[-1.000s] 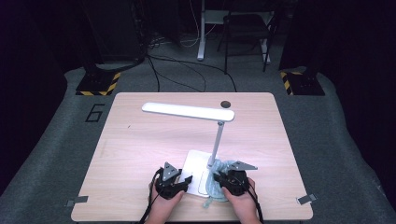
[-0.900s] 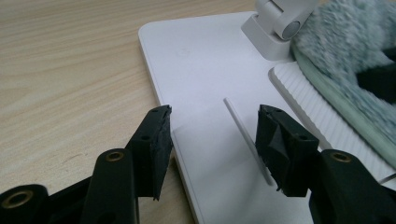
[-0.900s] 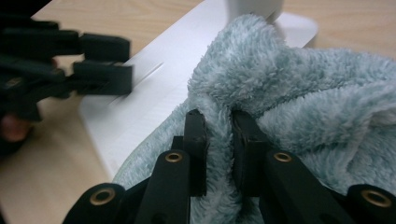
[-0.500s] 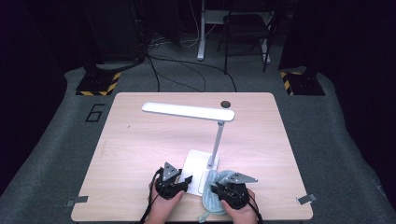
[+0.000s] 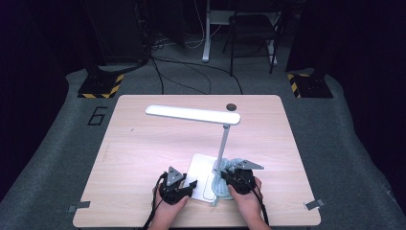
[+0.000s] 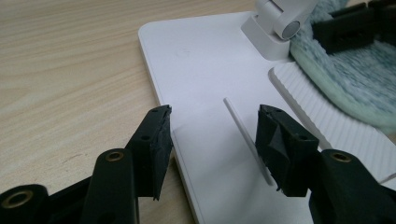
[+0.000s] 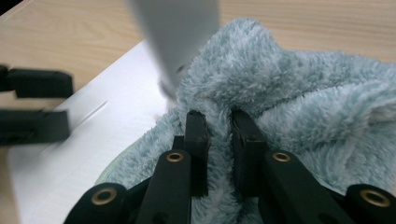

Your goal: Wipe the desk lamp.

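A white desk lamp (image 5: 194, 114) stands on the wooden table (image 5: 143, 148), its flat white base (image 5: 200, 175) near the front edge. A fluffy pale blue cloth (image 7: 289, 88) lies bunched on the right part of the base (image 7: 79, 140), against the lamp's post (image 7: 180, 37). My right gripper (image 7: 218, 122) is shut on a fold of this cloth. My left gripper (image 6: 212, 128) is open, its jaws set either side of the base's left edge (image 6: 196, 84), one over the wood, one over the white plate. The cloth (image 6: 359, 79) appears at the right of the left gripper view.
A small dark round thing (image 5: 231, 107) sits near the table's far edge. Beyond the table are a chair (image 5: 251, 28), cables on the floor and yellow-black striped stand feet (image 5: 100, 88). Bare wood stretches left of the lamp.
My right gripper has pushed the cloth forward on the base, from its near edge up against the lamp's post. The left gripper has barely moved.
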A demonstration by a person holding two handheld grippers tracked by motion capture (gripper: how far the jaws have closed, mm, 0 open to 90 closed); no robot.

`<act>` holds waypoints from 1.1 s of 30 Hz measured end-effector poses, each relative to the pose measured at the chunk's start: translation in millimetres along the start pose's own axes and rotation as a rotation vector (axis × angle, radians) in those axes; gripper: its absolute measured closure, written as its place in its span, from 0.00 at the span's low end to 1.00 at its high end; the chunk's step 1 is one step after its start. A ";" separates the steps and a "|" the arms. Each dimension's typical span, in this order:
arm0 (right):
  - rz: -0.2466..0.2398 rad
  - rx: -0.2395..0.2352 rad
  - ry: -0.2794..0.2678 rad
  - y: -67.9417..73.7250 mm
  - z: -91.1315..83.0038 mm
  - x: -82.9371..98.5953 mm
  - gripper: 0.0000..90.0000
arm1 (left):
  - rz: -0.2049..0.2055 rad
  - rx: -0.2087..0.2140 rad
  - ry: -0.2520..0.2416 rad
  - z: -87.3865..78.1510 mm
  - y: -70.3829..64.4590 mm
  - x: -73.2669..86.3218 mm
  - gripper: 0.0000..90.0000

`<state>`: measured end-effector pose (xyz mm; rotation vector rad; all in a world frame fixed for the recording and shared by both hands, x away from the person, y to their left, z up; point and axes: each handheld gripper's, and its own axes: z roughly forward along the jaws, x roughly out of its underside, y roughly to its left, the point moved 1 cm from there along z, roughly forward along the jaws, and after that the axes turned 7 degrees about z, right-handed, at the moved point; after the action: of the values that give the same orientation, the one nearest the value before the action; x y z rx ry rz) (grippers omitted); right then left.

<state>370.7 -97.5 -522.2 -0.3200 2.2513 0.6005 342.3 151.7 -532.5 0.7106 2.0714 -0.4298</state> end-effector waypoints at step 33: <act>-0.026 -0.169 0.044 15.1 -34.7 24.0 0.87 | -0.003 0.006 0.006 0.1 -0.2 -0.5 0.50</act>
<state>327.0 -103.4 -514.5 -0.4499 2.2398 0.7792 342.5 151.3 -532.2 0.7128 2.0778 -0.4364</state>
